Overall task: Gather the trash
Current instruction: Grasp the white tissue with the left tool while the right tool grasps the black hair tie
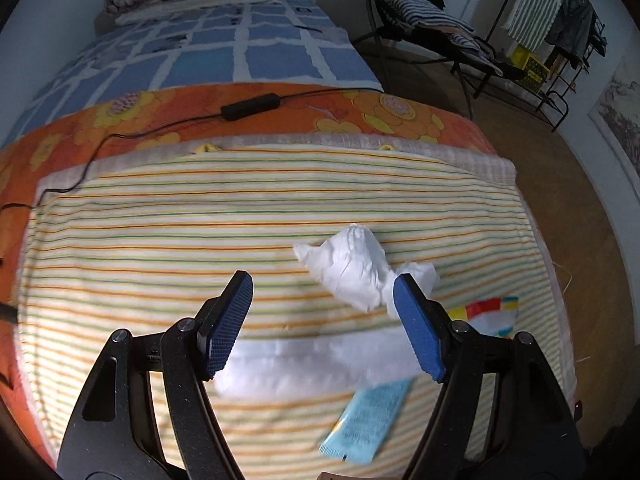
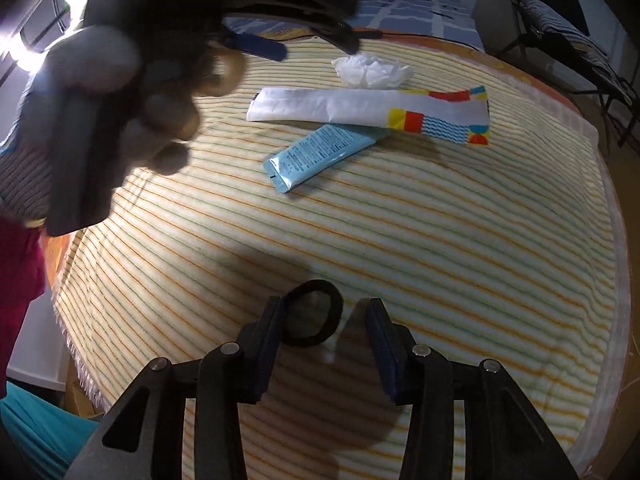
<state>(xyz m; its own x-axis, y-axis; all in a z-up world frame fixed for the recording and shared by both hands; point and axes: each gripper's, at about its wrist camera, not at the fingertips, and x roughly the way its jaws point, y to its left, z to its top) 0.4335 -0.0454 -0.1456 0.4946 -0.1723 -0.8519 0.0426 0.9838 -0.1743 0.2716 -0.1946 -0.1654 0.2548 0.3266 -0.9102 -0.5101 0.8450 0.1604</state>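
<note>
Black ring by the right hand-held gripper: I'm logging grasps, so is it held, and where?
Not held. The black ring touches the right hand-held gripper only at one finger; the other stands clear.

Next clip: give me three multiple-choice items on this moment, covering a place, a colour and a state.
1. What lies nearest the right gripper?
A. black ring
B. crumpled tissue
C. folded quilt

2. What colour is the packet beside the long wrapper?
A. green
B. light blue
C. black

3. How is the left gripper?
A. shut on the tissue
B. shut on the packet
C. open, holding nothing

Answers:
1. A, the ring lies at its fingers on the striped blanket.
2. B, it shows pale blue in both views.
3. C, its fingers stand wide apart with nothing gripped.
</note>
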